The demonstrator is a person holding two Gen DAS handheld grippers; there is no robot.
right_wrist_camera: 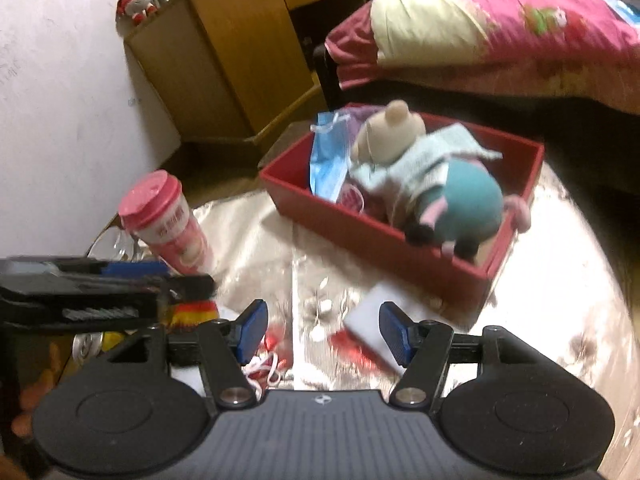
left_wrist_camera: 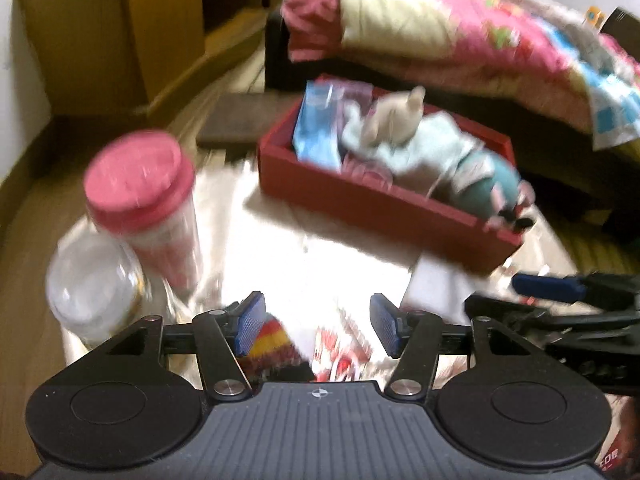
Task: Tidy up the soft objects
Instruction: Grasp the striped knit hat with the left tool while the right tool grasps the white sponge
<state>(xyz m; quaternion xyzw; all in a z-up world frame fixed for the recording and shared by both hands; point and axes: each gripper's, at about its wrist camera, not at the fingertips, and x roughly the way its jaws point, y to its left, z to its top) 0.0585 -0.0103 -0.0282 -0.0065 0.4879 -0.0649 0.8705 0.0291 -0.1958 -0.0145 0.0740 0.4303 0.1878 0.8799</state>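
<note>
white wall (right_wrist_camera: 60, 80); wooden cabinet (right_wrist_camera: 240, 60) in the corner; bed with pink floral quilt (right_wrist_camera: 540, 20)

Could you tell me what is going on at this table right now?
A person is sorting soft things with two handheld grippers. The red box already holds a plush toy, a blue face mask and other soft pieces. Both the left gripper and the right gripper are open and empty, hovering low over the shiny tablecloth. A striped knit item lies beside the left gripper, not yet picked up. A pink-lidded cup stands nearby.
</note>
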